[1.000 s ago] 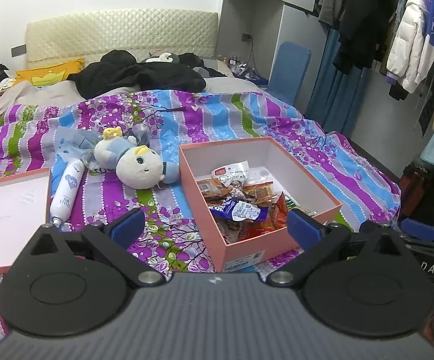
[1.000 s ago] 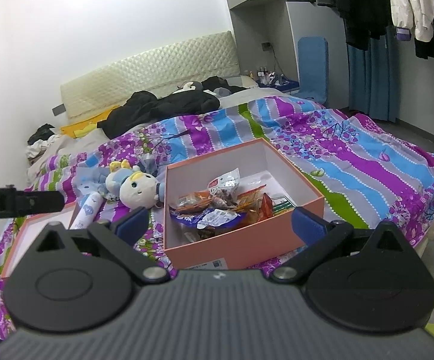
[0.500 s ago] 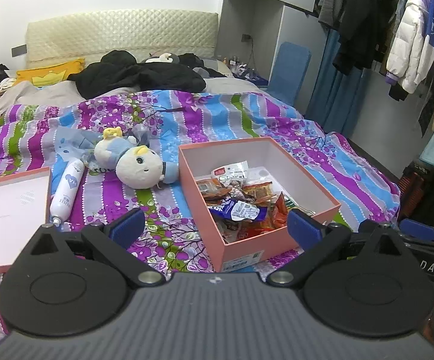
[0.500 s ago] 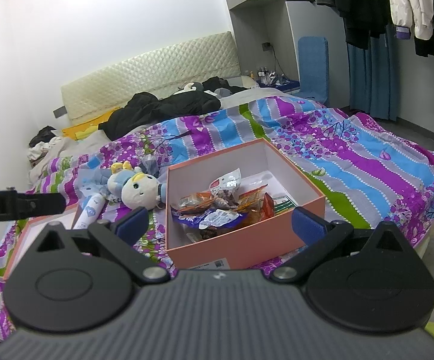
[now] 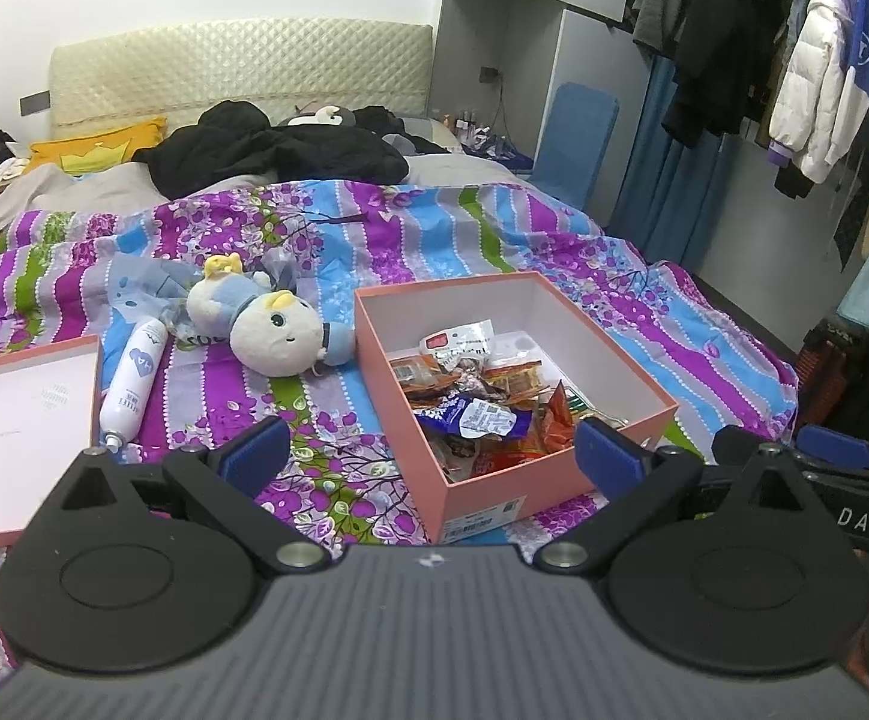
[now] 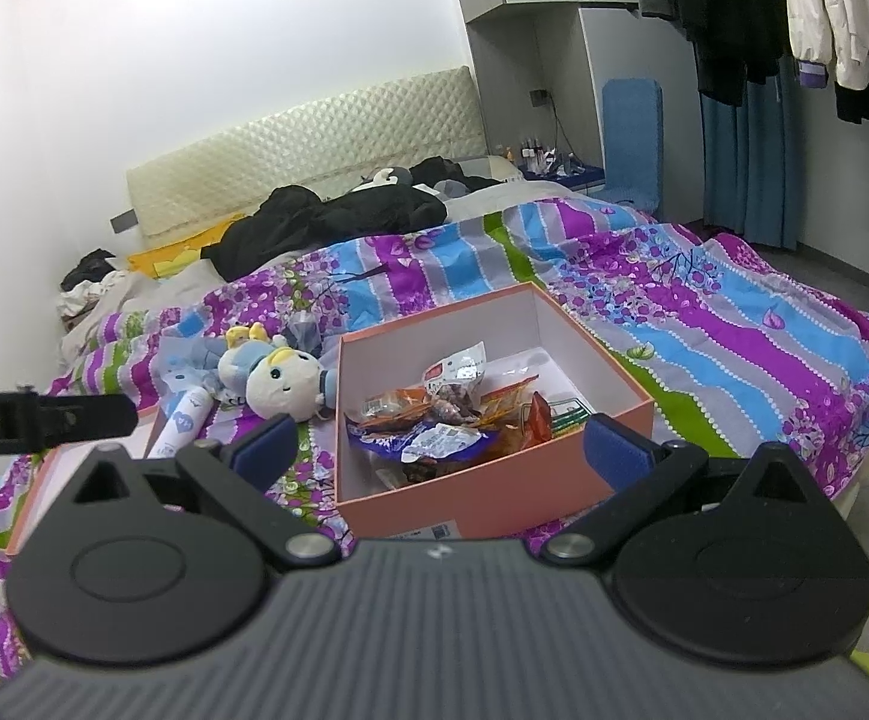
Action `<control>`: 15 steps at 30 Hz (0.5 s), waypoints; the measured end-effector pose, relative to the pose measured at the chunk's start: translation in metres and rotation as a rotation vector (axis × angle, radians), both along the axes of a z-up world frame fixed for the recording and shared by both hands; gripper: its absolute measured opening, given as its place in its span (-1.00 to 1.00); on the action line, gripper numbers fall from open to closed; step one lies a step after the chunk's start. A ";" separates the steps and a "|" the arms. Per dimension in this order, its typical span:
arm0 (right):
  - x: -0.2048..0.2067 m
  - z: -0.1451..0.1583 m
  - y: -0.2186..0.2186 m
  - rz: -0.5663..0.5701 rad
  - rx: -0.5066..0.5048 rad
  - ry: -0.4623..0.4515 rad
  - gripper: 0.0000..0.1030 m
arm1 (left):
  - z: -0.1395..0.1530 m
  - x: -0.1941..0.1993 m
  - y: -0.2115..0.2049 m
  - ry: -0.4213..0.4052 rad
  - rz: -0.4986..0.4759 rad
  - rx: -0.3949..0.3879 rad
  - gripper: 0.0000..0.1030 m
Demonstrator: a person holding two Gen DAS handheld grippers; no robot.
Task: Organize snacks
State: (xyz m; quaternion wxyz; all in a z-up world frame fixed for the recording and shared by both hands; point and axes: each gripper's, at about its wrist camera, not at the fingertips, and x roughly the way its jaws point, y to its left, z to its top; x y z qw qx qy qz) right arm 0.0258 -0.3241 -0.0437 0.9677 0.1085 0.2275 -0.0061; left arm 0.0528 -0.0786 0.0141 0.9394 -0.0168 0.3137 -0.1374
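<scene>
1. The snacks [image 5: 476, 402] lie heaped in the near half of the open pink box [image 5: 620, 360], which sits on the striped bedspread [image 5: 644, 282]. None are loose on the bed that I can see.
2. The left gripper [image 5: 431, 450] hangs short of the box with its jaws spread wide and nothing between them. The right gripper [image 6: 443, 444] is the same: wide apart, empty, facing the box's near wall.
3. Judged from this, the packing looks done and the closing step is probably in hand. The box lid [image 5: 20, 414] lies upturned at the near left, well apart from the box.
4. The next move likely calls for the left gripper to reach left, pinch the lid's thin rim and turn it over above the box. The right one could steady the box wall.
5. The left view shows the lid in full, plus a white tube [image 5: 134, 384] and a plush doll [image 5: 272, 330] between lid and box.
6. The right view shows only a sliver of the lid, but it catches the other gripper's body at its left edge and the box's right wall more squarely.
</scene>
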 end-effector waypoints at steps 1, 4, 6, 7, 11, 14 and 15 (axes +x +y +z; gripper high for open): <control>0.000 0.000 0.000 0.001 0.000 -0.001 1.00 | 0.000 0.000 0.001 0.000 0.000 0.000 0.99; -0.001 0.000 0.001 0.002 -0.001 -0.002 1.00 | 0.001 0.000 0.002 -0.001 0.000 0.000 0.99; -0.001 0.000 0.001 0.002 -0.001 -0.003 1.00 | 0.001 -0.001 0.002 -0.001 0.001 0.000 0.99; -0.001 0.000 0.001 0.003 -0.001 -0.002 1.00 | 0.001 -0.001 0.002 -0.001 0.001 -0.001 0.99; -0.002 0.000 0.002 0.008 -0.002 -0.002 1.00 | 0.002 -0.002 0.003 -0.004 -0.002 -0.002 0.99; -0.003 0.000 0.001 0.008 0.000 -0.005 1.00 | 0.002 -0.003 0.004 -0.004 -0.003 -0.004 0.99; -0.003 0.000 0.001 0.008 -0.001 -0.005 1.00 | 0.002 -0.003 0.004 -0.004 -0.005 -0.004 0.99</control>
